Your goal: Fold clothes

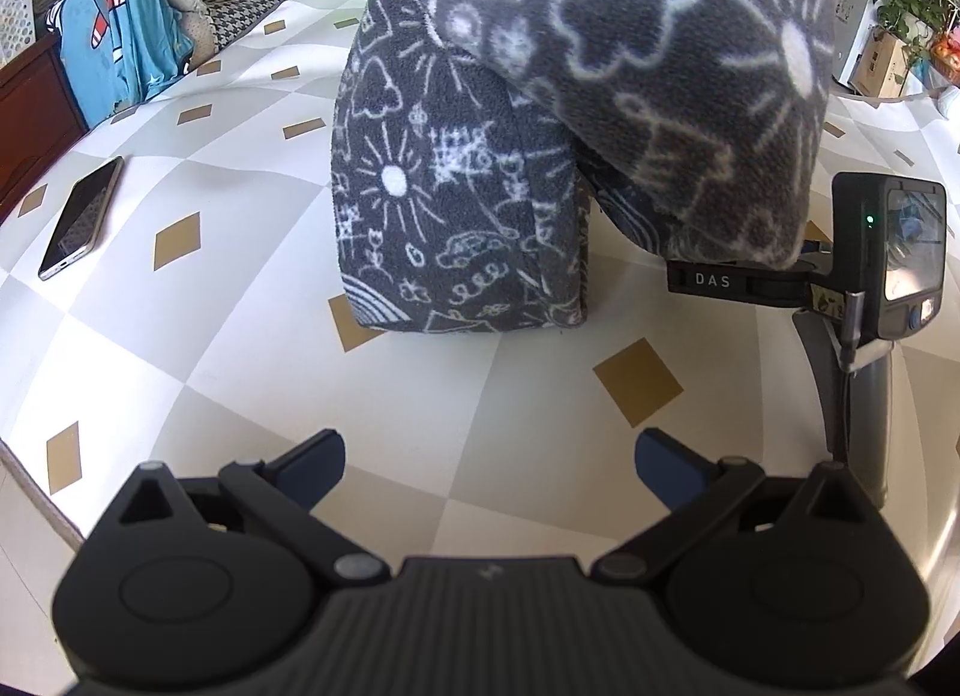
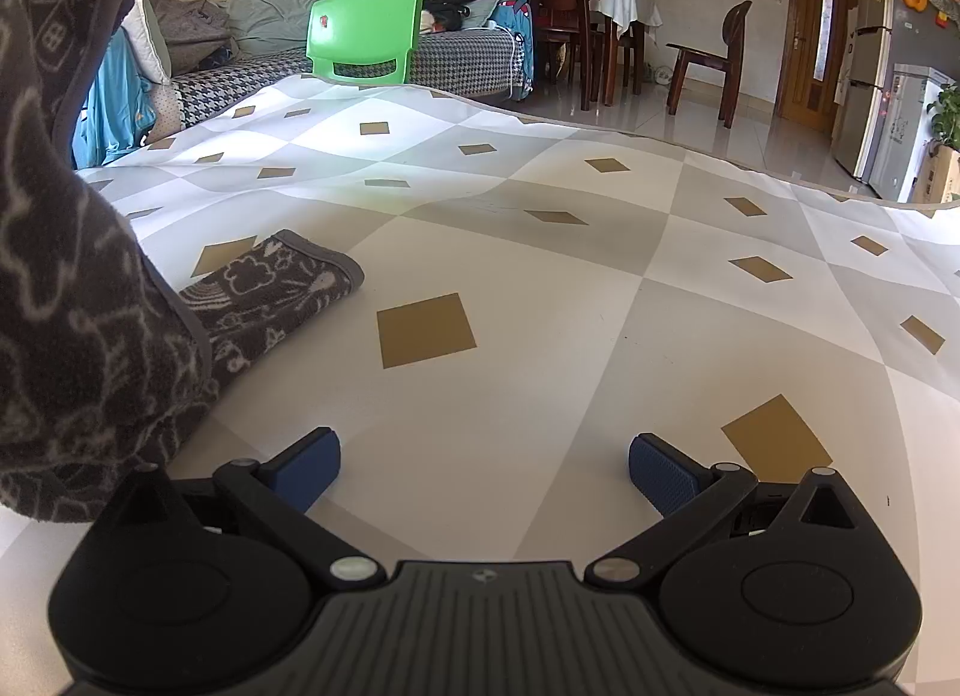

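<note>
While both tools gape, progress can be judged only partly.
Left wrist view: left tool (image 1: 489, 465) wide open, holding nothing; grey patterned fleece garment (image 1: 456, 216) hangs, hem on the table (image 1: 180, 372); right tool (image 1: 864, 276) beside it.
Right wrist view: right tool (image 2: 483, 471) wide open, empty; fleece at left.
Stage: garment draped, no flat fold showing; what holds it up is hidden.
</note>
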A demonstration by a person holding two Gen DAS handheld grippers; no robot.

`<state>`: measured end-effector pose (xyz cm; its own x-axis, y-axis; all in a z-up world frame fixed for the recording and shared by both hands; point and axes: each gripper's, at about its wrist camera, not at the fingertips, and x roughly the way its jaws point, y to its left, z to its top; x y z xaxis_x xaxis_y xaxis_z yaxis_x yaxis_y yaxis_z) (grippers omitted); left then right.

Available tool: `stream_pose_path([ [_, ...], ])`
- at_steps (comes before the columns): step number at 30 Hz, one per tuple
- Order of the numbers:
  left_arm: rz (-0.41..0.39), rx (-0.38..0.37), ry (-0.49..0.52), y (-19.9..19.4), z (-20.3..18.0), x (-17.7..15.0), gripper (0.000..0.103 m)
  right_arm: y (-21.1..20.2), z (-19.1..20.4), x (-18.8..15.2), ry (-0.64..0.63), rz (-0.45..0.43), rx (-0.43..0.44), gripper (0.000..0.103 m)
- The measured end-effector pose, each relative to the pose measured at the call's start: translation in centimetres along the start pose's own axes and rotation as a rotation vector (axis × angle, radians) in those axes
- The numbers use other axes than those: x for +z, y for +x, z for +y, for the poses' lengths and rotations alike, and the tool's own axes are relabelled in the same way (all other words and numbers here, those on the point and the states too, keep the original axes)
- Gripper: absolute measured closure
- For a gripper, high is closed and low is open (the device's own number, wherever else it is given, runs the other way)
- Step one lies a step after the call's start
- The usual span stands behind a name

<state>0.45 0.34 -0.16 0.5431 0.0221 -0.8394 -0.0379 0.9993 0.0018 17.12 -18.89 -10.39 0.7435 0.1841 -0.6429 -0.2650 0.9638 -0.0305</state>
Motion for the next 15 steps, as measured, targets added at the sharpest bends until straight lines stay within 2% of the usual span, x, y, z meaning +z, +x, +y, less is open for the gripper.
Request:
stream_pose_path([
  [7,0.027,0.018,-0.028,0.4,0.4,0.2,0.000,0.0,0.0,0.0,0.000,0.000,0.000,0.000],
  [15,0.037,0.077,-0.045,1.4,0.7,0.1,0.000,0.0,0.0,0.0,0.000,0.000,0.000,0.000],
])
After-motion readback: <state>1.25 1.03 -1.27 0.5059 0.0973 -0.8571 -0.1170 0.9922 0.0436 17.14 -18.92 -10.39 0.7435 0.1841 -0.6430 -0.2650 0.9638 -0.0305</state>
